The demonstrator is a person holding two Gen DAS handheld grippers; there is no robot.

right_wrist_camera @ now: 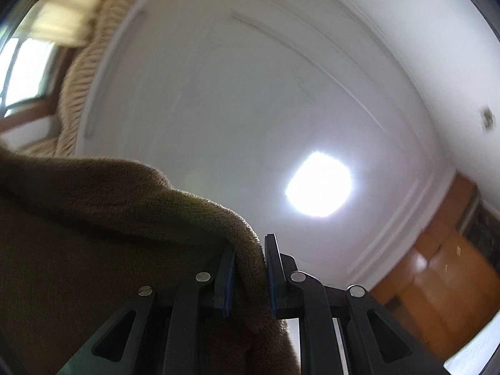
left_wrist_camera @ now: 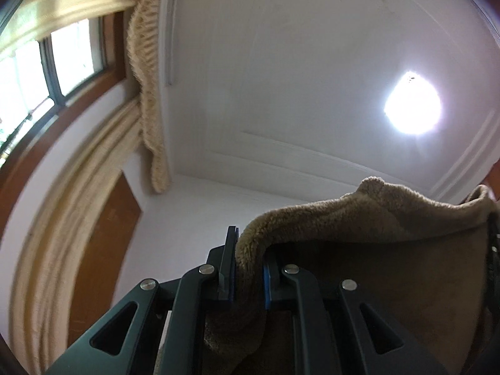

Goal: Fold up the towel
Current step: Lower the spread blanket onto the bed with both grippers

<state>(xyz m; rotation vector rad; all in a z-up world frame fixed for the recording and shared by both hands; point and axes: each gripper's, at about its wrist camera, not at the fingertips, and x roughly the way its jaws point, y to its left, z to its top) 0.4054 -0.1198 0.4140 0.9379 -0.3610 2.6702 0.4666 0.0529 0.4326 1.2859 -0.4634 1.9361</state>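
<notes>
The towel (left_wrist_camera: 359, 228) is brown and fleecy, with a thick rolled hem and a smoother, flatter face below it. Both cameras point up at a white panelled ceiling (left_wrist_camera: 312, 62) with a glaring round lamp (left_wrist_camera: 412, 103), at 2 o'clock in the left view.

The left gripper (left_wrist_camera: 248, 265) is clenched on the towel's hem, its dark fingers with blue pads nearly together, with only cloth between them. From there the towel runs toward 3 o'clock and hangs below.

The right gripper (right_wrist_camera: 250, 265) likewise pinches the hem, and its towel (right_wrist_camera: 109, 218) spreads toward 9 o'clock.

A cream ruffled curtain (left_wrist_camera: 147, 93) and a window (left_wrist_camera: 62, 62) sit at 10 o'clock. Wooden panelling (right_wrist_camera: 437, 281) lies at 4 o'clock in the right view. Ahead of both sets of fingertips is open air.
</notes>
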